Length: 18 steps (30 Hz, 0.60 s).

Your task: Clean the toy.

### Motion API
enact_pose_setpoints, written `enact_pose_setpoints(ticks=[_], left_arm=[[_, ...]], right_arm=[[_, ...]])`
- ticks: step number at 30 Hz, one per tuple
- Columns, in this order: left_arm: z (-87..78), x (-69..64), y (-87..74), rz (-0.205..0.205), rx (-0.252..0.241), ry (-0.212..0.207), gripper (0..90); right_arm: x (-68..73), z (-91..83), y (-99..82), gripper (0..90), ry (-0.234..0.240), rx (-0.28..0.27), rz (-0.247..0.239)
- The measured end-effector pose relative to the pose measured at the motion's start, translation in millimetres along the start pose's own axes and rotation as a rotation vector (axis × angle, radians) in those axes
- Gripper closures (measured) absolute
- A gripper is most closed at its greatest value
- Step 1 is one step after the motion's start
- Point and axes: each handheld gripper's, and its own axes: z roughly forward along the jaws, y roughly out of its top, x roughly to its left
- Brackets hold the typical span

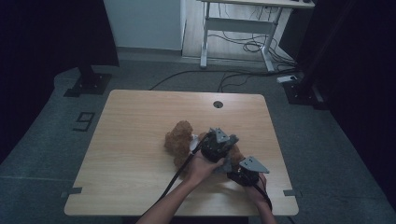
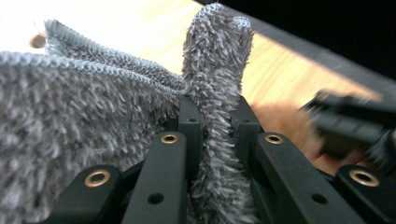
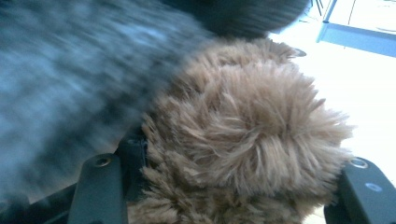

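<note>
The left claw (image 2: pixel 212 140) pinched a grey cloth (image 2: pixel 84 121); the right claw (image 3: pixel 229 186) clamped the brown plush toy (image 3: pixel 243 135). On the table (image 1: pixel 140 140), at five o'clock, the undressing looked half done, the cloth not yet free.

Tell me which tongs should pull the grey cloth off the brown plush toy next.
Left. The left tongs are already clamped on the grey cloth, while the right tongs grip the brown plush toy, steadying it.

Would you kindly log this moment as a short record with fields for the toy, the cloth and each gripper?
toy: brown plush toy lying on the wooden table
cloth: grey fuzzy cloth, one fold standing up between the left jaws
left gripper: shut on the cloth, over the toy
right gripper: jaws around a brown plush limb, fur filling the gap
</note>
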Motion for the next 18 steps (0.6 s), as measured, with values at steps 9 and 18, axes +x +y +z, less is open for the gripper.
enact_pose_setpoints(ticks=[9,18], left_arm=[[-50.6,43.3,-19.7,-0.112,-0.076,-0.043,79.0],[-77.4,102.3,-58.0,-0.24,-0.029,0.067,79.4]], right_arm=[[-0.1,1.1,0.6,38.7,0.011,-0.007,-0.003],[-3.9,1.1,-1.7,38.7,0.018,-0.011,0.015]])
